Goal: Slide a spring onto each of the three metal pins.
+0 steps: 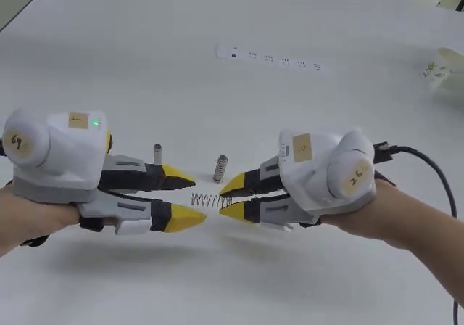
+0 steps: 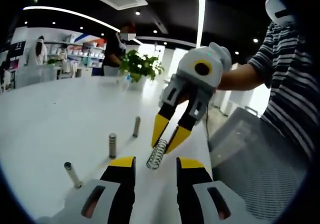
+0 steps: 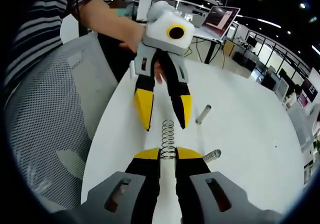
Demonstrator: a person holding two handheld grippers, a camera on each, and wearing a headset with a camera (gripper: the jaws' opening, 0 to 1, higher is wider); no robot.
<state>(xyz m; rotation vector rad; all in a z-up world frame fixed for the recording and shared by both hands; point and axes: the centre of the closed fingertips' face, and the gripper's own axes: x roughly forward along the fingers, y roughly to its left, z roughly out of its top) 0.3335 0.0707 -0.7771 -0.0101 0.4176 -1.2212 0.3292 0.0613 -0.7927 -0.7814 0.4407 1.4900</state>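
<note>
My right gripper [image 1: 225,200] is shut on one end of a loose coil spring [image 1: 209,200], held level above the white table [image 1: 217,107]. My left gripper [image 1: 190,199] faces it, open, its yellow tips on either side of the spring's free end. In the right gripper view the spring [image 3: 168,134] rises from my right gripper [image 3: 168,154] toward the left gripper [image 3: 165,126]. A bare pin [image 1: 157,153] and a pin wearing a spring [image 1: 220,168] stand behind. The left gripper view shows a third pin [image 2: 136,126] farther on, too small to tell if sprung.
A white power strip [image 1: 268,58] lies at the back of the table and a paper cup [image 1: 438,67] at the far right. A black cable [image 1: 428,165] trails from the right gripper. A grey mesh chair [image 3: 55,109] stands at the table's near edge.
</note>
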